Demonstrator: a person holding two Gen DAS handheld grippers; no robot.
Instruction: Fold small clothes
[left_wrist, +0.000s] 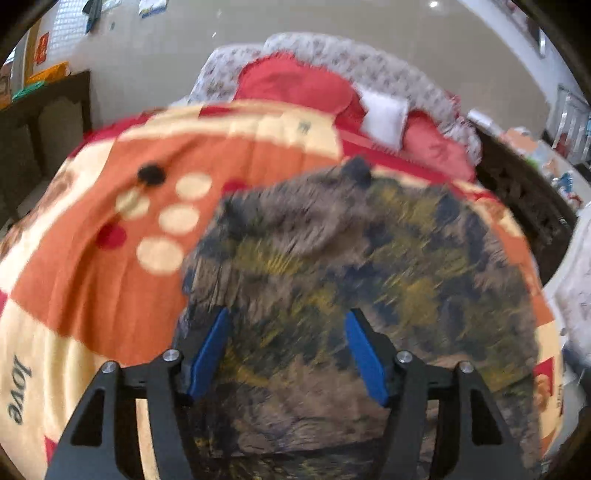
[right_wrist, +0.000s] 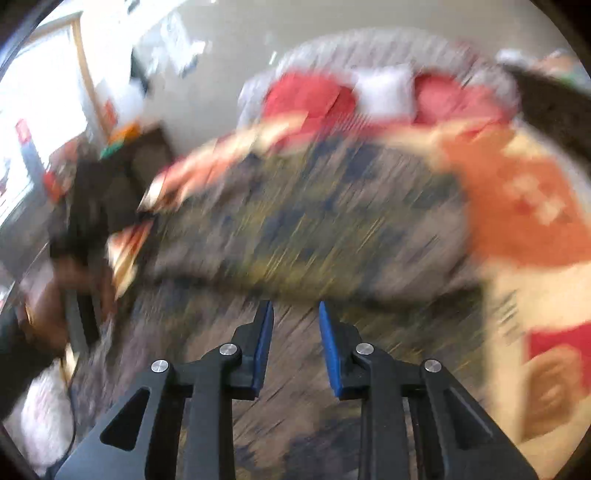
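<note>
Orange blanket (left_wrist: 92, 266) carries the camouflage garment (left_wrist: 369, 266); left tongs (left_wrist: 286, 314) and right tongs (right_wrist: 295, 306) tilt downward, spread, gripping nothing.

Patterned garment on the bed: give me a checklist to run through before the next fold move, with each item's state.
1. Left claw open, nothing pinched: ok, blue pads stand apart over the cloth.
2. Right claw free of cloth: ok, a clear gap shows between its pads, though the view is blurred.
3. Patterned garment resting on the orange blanket: ok.
4. Garment lying flat: not ok, a bunched fold sits at its far end.
5. Garment edges located for the next grasp: cannot tell, both views are motion-blurred.
</note>
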